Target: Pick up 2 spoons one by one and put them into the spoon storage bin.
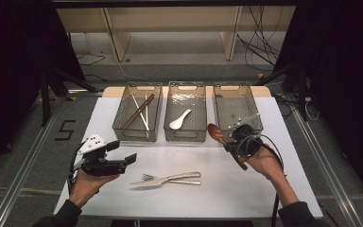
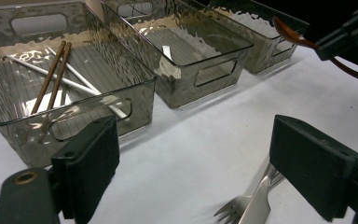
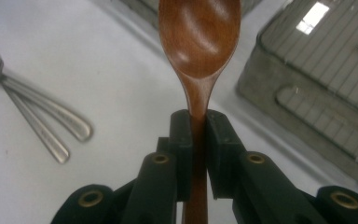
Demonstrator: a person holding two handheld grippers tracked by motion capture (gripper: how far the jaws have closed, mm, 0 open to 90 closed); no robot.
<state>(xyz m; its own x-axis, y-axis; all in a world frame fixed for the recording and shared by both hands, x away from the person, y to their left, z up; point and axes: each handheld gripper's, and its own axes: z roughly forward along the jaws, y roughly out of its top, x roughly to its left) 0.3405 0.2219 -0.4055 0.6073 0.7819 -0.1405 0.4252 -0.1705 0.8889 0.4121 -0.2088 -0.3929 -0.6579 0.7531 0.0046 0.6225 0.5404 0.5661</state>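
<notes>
Brown wooden spoon (image 3: 199, 42) was clamped by its neck in the right gripper (image 3: 197, 140), lifted near the right-hand smoky plastic bin (image 1: 238, 111); left gripper (image 2: 205, 163) hung wide open over the steel fork (image 2: 235, 210)

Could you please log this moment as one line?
right claw: shut on wooden spoon | left claw: open above fork

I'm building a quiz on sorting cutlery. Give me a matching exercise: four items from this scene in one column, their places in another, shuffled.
Items:
1. wooden spoon
2. white spoon
3. chopsticks
4. fork

Places:
A. in the left bin
B. on the table, in front of the bins
C. held by the right gripper
D. in the middle bin

Pairs: 1-C, 2-D, 3-A, 4-B
</notes>
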